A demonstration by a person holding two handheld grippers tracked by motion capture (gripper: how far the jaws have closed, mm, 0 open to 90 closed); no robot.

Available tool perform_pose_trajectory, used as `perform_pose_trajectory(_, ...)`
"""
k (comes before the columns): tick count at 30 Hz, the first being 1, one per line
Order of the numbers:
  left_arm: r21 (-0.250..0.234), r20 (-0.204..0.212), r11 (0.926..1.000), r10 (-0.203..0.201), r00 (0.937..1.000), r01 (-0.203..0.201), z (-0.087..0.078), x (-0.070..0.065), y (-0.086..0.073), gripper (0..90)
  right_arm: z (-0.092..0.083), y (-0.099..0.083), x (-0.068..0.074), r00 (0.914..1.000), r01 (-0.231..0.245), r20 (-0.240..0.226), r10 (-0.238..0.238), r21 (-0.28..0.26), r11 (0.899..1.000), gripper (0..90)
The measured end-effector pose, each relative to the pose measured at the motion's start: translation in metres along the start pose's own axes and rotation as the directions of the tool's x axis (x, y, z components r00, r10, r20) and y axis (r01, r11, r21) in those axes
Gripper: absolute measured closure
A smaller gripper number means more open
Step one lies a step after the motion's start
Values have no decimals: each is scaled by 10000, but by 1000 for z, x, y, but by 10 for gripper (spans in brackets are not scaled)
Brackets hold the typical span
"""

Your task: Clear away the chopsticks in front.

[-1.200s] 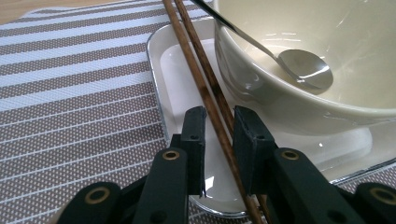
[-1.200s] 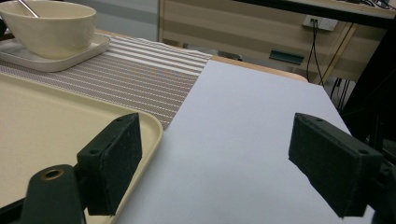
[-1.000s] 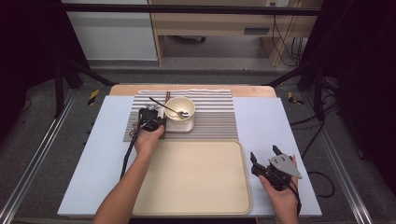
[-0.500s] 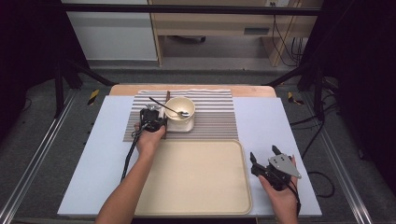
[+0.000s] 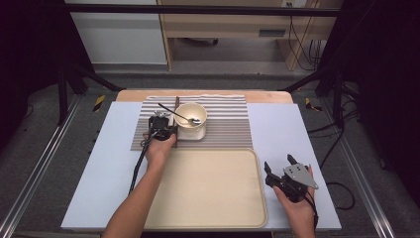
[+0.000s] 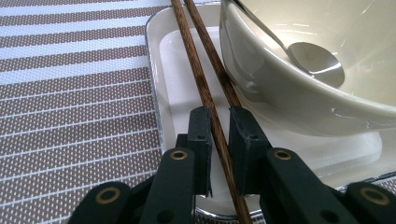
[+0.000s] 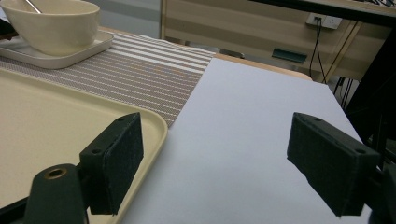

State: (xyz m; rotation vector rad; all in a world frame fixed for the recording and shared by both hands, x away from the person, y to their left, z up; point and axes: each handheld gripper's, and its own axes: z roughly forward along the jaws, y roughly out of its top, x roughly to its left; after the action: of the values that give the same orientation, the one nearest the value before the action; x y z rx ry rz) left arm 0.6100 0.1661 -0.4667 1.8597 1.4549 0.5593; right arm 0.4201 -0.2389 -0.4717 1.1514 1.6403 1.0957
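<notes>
Two dark wooden chopsticks (image 6: 198, 60) lie on a white square plate (image 6: 180, 70), beside a cream bowl (image 6: 280, 93) that holds a metal spoon (image 6: 315, 58). My left gripper (image 6: 220, 123) has its jaws pressed close around the chopsticks' near end, low over the plate. From above, the left gripper (image 5: 162, 125) sits just left of the bowl (image 5: 190, 119), and the chopsticks (image 5: 177, 102) stick out beyond it. My right gripper (image 5: 279, 162) is held open with nothing in it, right of the tray (image 5: 208, 188). In its own view, the right gripper (image 7: 219, 154) hangs above the pale sheet (image 7: 247, 116).
The plate (image 5: 190, 135) stands on a brown-and-white striped placemat (image 5: 223, 124) at the back of the table. A large beige tray (image 7: 46, 130) lies in front of it, with nothing on it. Bare sheet stretches to both sides.
Almost nothing differs: my left gripper has edged slightly toward the bowl, and my right gripper has stayed where it was, open.
</notes>
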Motion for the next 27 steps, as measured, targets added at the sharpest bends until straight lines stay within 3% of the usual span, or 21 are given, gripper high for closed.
perform_pose_trajectory(16, -119, -477, 9981, -604, 9970, 599, -1, 0, -2, 853, 1, 0, 1, 10000, 21, -50, -21, 7, 10000, 190)
perform_pose_trajectory(27, -337, -542, 9975, -646, 9964, 628, -7, -1, 0, 857, 1, 0, 1, 10000, 17, -59, -16, 25, 10000, 191)
